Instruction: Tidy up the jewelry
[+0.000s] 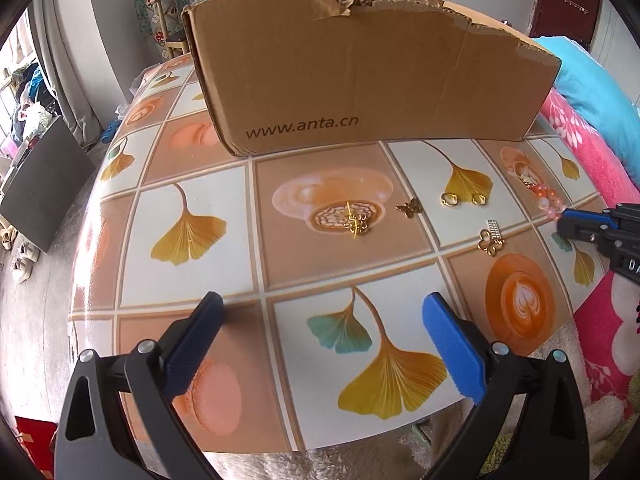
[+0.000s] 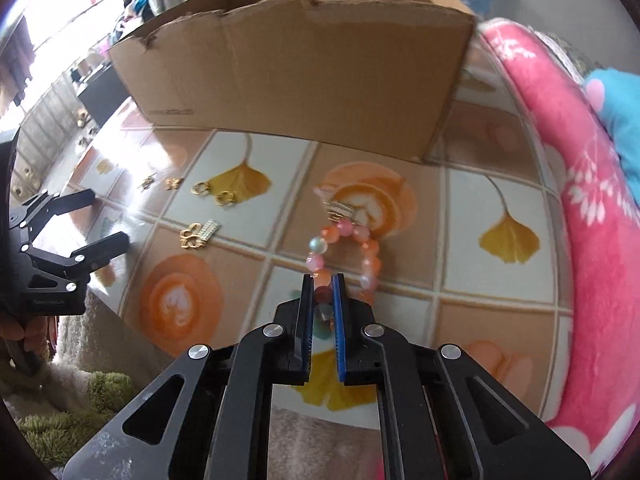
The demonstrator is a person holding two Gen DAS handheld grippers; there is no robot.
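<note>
My right gripper (image 2: 323, 285) is shut on a pink and orange bead bracelet (image 2: 362, 240), whose loop trails ahead of the fingertips over the table; in the left wrist view the bracelet (image 1: 548, 196) shows at the right gripper's tip (image 1: 565, 220). My left gripper (image 1: 322, 312) is open and empty above the table's front edge. Gold pieces lie on the table: a hooked earring (image 1: 354, 222), a butterfly charm (image 1: 410, 207), two small rings (image 1: 452, 199), and a clover charm with a silver bar (image 1: 491, 239). A cardboard box (image 1: 368, 64) stands open at the back.
The table (image 1: 192, 184) has a glossy cloth with ginkgo leaves and coffee prints. A pink flowered blanket (image 2: 580, 208) and a blue pillow (image 1: 592, 80) lie along its right side. A shaggy rug (image 2: 80, 400) lies below the front edge.
</note>
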